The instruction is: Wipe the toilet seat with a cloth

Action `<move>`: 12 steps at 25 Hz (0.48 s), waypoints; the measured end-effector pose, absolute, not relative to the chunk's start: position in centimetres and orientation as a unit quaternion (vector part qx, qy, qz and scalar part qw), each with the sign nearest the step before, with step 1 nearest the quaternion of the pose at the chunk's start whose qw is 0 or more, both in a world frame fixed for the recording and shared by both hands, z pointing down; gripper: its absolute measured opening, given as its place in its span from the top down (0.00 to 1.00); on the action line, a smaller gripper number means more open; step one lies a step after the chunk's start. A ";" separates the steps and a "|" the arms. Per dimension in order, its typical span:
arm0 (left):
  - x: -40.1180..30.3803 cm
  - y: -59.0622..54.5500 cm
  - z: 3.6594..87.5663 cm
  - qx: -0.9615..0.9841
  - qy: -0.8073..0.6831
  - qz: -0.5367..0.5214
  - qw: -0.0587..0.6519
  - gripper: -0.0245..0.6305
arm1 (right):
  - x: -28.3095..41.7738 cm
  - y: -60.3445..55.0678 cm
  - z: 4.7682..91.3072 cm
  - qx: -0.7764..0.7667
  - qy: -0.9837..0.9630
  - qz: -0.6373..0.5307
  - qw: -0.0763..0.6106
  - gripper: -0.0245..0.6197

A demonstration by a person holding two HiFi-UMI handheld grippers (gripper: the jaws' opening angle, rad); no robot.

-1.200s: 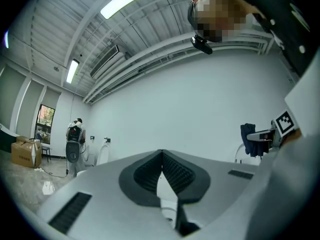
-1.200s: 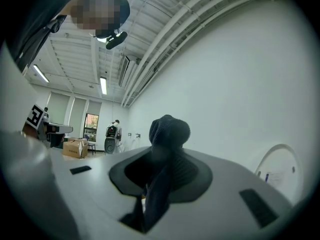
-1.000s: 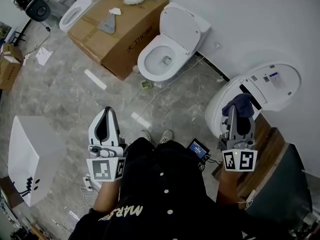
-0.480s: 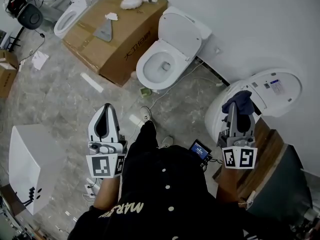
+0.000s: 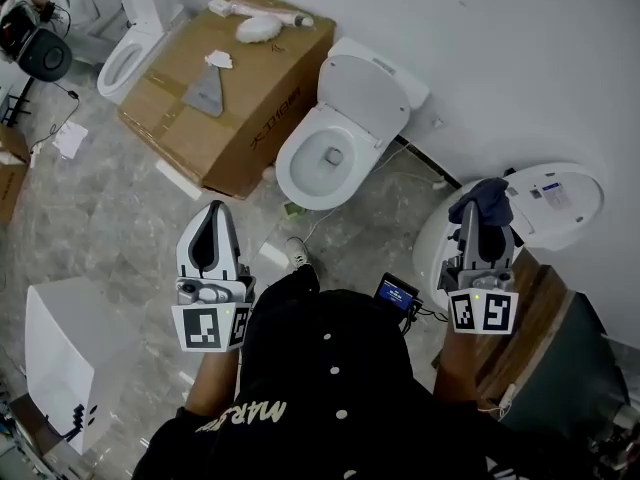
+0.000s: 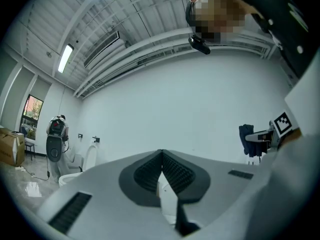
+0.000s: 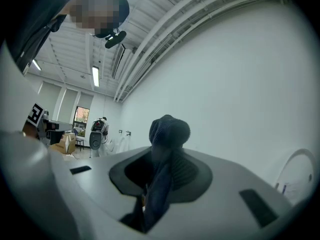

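The right claw [image 5: 478, 218] is pinching a dark blue cloth [image 5: 485, 200], which bunches up above the tips. In the right gripper view the cloth [image 7: 167, 134] fills the gap between the jaws and hangs down through it. The left claw [image 5: 212, 213] is pressed together with nothing in it. It is held over the grey marbled floor [image 5: 120, 198] at the lower left, well apart from the work.

Over the past second the person has stepped forward. A shoe [image 5: 297, 255] has swung ahead, and the brown cardboard box [image 5: 240, 88] and the open white toilet at upper middle [image 5: 325, 163] have slid across the frame. The cloth has kept its place at the right of the frame, over the white toilet at the right edge [image 5: 432, 238], near where its seat meets the raised lid [image 5: 560, 203]. I cannot tell whether it touches the seat. The approach looks nearly finished and wiping has not begun, so the cloth probably needs lowering onto the seat next.
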State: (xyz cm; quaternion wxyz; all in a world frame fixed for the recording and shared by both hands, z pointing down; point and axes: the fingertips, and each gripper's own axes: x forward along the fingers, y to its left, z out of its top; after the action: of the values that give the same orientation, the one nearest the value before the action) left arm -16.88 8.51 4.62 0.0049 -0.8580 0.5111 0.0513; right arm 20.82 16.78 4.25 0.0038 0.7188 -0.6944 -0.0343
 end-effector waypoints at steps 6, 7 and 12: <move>-18.3 4.1 4.6 -0.865 0.499 0.054 0.002 0.95 | 19.3 12.2 4.0 0.722 -0.690 -0.050 0.015 0.83; -18.7 3.5 5.0 -0.865 0.500 0.046 0.001 0.95 | 19.1 11.7 3.9 0.723 -0.688 -0.052 0.016 0.83; -19.1 1.5 6.3 -0.868 0.495 0.028 -0.010 0.95 | 18.7 10.1 4.2 0.722 -0.689 -0.055 0.032 0.83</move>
State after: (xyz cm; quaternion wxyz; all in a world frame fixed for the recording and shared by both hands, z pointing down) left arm -19.07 1.51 6.33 -0.0095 -0.8681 0.4954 0.0282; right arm 18.68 10.13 4.16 0.0317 0.7223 -0.6886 -0.0552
